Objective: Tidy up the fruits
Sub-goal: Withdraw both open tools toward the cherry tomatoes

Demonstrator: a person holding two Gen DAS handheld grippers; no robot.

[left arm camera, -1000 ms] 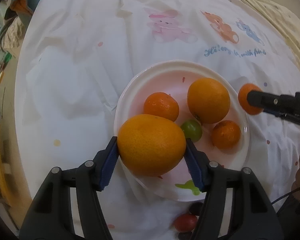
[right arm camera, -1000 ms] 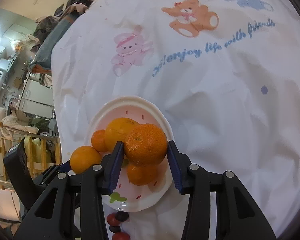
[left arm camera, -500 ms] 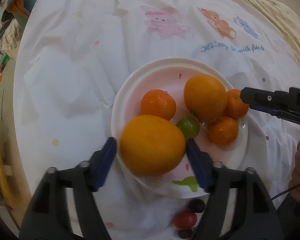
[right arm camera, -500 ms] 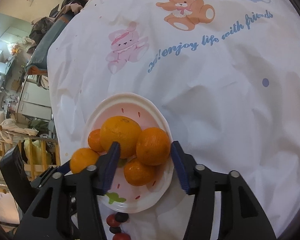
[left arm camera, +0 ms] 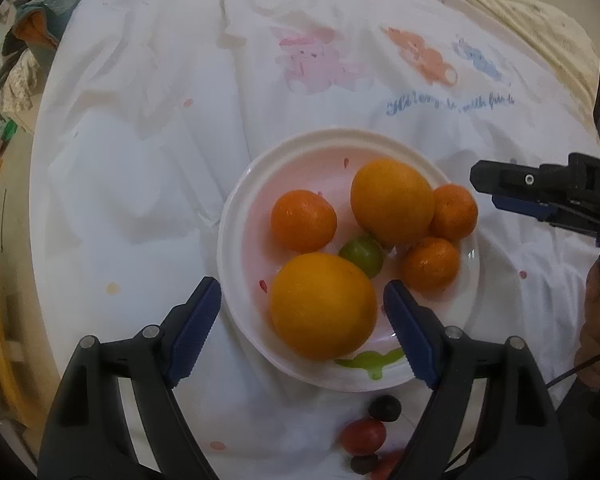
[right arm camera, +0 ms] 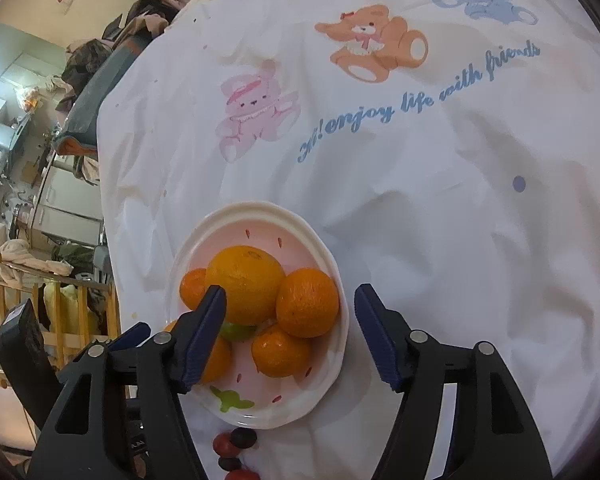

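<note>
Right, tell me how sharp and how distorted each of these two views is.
Left wrist view: soft, the blue printed lettering smeared beyond reading, and the white bear-print cloth bowed by the fisheye inside a dark rim. Right wrist view: crisper, the lettering legible, peel texture visible on the large orange in the white and pink plate, same barrel curve, the room at left dim.

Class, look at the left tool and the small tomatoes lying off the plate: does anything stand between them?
Nothing visible does. The tomatoes lie on the cloth below the plate, between the open left tool arms.
</note>
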